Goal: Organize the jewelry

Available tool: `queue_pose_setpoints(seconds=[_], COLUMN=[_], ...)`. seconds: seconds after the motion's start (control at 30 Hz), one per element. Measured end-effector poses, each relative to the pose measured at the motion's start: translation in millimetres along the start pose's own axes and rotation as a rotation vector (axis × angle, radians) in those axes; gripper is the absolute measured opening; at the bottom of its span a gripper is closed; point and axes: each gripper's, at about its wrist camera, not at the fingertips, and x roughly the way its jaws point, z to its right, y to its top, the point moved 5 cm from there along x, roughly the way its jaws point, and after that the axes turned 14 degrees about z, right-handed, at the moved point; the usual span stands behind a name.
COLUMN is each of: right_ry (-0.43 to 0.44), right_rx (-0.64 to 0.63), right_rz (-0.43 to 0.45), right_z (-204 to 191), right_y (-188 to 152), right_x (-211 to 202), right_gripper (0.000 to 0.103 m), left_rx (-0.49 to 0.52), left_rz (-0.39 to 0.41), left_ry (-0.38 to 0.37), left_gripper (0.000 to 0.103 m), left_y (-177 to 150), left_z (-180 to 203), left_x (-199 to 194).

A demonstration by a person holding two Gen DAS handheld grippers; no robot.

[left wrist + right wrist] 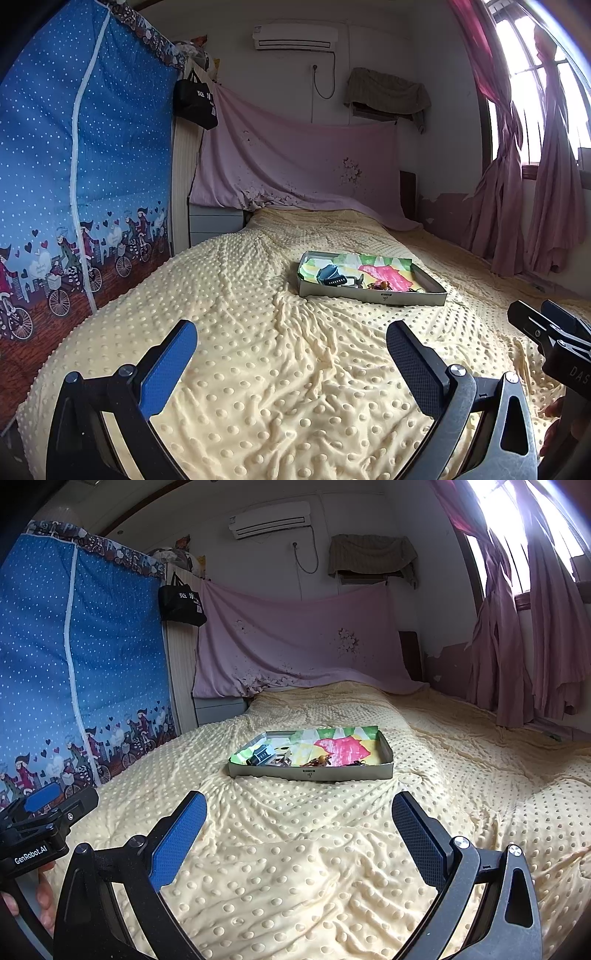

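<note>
Currently, both grippers are held low over the pale yellow dotted bedspread [258,295], well short of the shallow grey cardboard tray [314,773]. Left gripper [291,347]: jaws spread wide, nothing between them. Right gripper [299,819]: likewise spread and empty. Small jewelry pieces [317,761] are seen lying inside the tray on its colourful floral lining.

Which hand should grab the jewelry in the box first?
Probably right. The tray lies nearly straight ahead of the open right gripper; from the open left gripper it sits off toward the right.
</note>
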Motion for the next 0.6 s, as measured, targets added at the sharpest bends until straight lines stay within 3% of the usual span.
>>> queue_pose_setpoints(seconds=[0.6], right_ry=[0.007], right_rx=[0.003], right_rz=[-0.005], right_z=[-2.0], right_y=[-3.2], right_x=[0.5], right_gripper=[0.099], left_rx=[-0.005], left_rz=[-0.003], left_ry=[0.001], left_gripper=[0.103], left_y=[-2.8], left_z=[-1.7], left_x=[0.2])
